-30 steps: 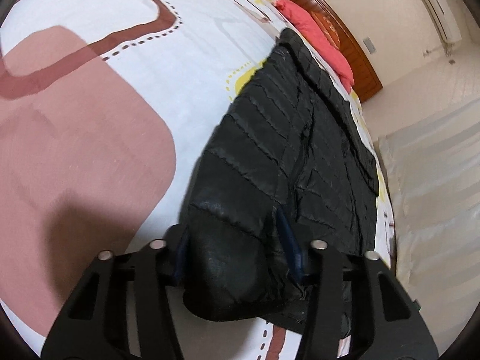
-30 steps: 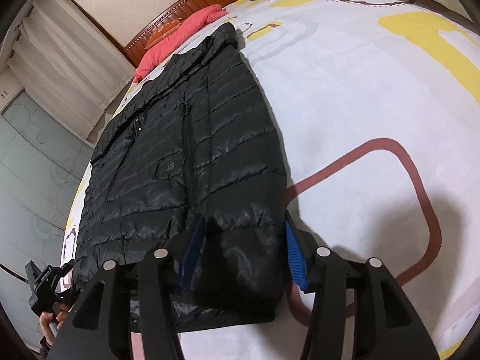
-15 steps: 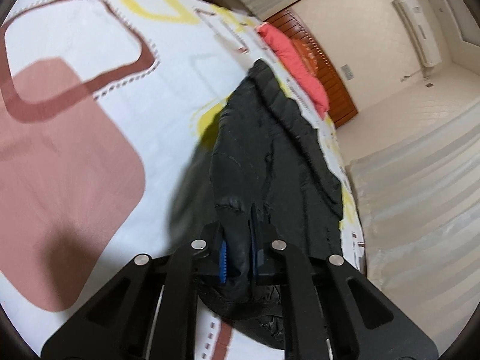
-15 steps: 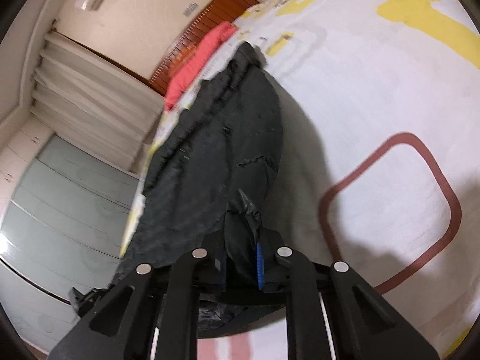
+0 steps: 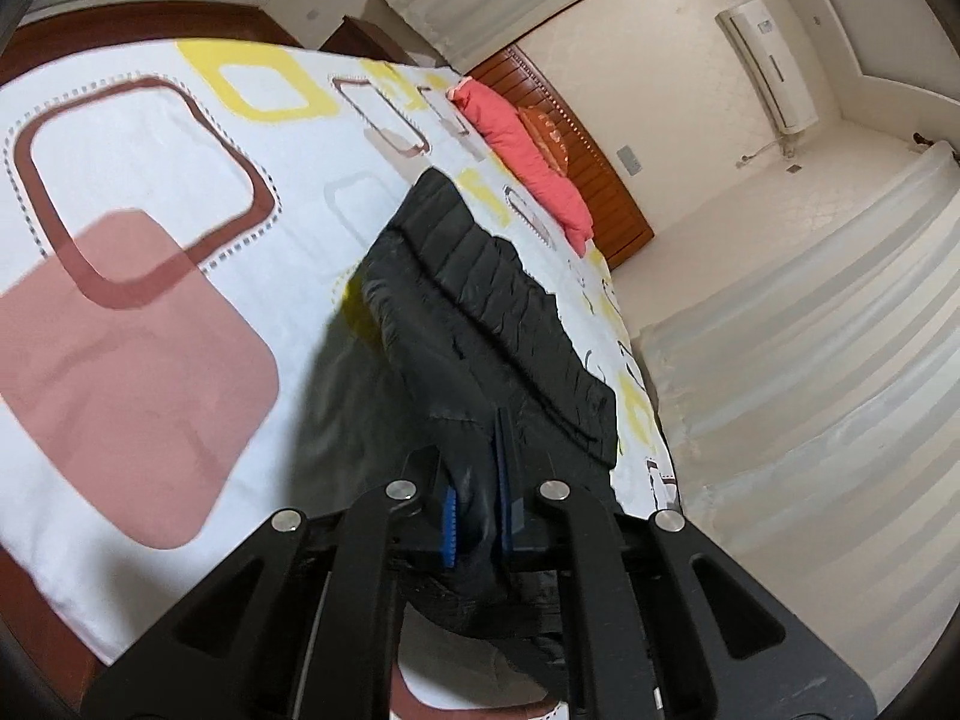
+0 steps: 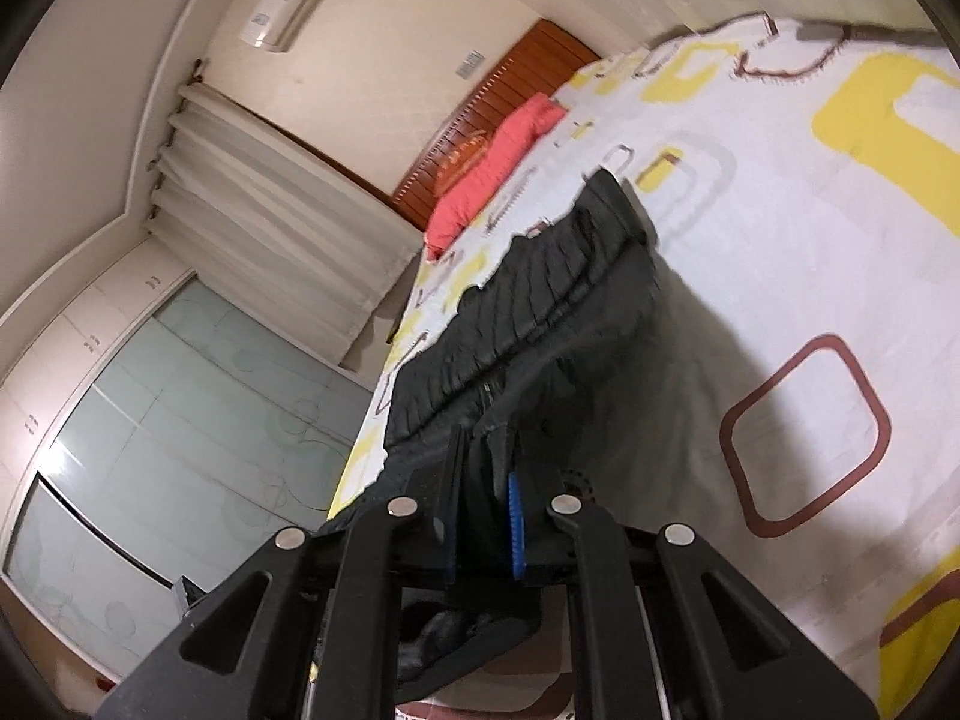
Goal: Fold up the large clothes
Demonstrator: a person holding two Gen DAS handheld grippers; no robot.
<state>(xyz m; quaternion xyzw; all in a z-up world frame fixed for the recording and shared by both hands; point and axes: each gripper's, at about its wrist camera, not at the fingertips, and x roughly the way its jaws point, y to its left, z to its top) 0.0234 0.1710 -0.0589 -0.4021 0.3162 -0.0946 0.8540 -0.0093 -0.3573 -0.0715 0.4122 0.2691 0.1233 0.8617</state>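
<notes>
A black quilted puffer jacket (image 5: 480, 306) lies lengthwise on the bed, its far end towards the headboard. My left gripper (image 5: 478, 507) is shut on the jacket's near hem and holds it lifted off the bed. The jacket also shows in the right wrist view (image 6: 540, 312). My right gripper (image 6: 483, 516) is shut on the near hem too, with fabric bunched between its blue pads (image 6: 515, 525). The near part of the jacket hangs up from the sheet and casts a shadow.
The bed sheet (image 5: 150, 192) is white with brown, pink and yellow squares and spreads wide beside the jacket. A red pillow (image 5: 528, 162) lies at the wooden headboard (image 6: 480, 114). Curtains (image 5: 810, 330) and a glass wardrobe (image 6: 180, 450) stand beside the bed.
Both grippers closed on the jacket's near hem and then rose, lifting the hem off the bed. The views tilted up towards the headboard and walls.
</notes>
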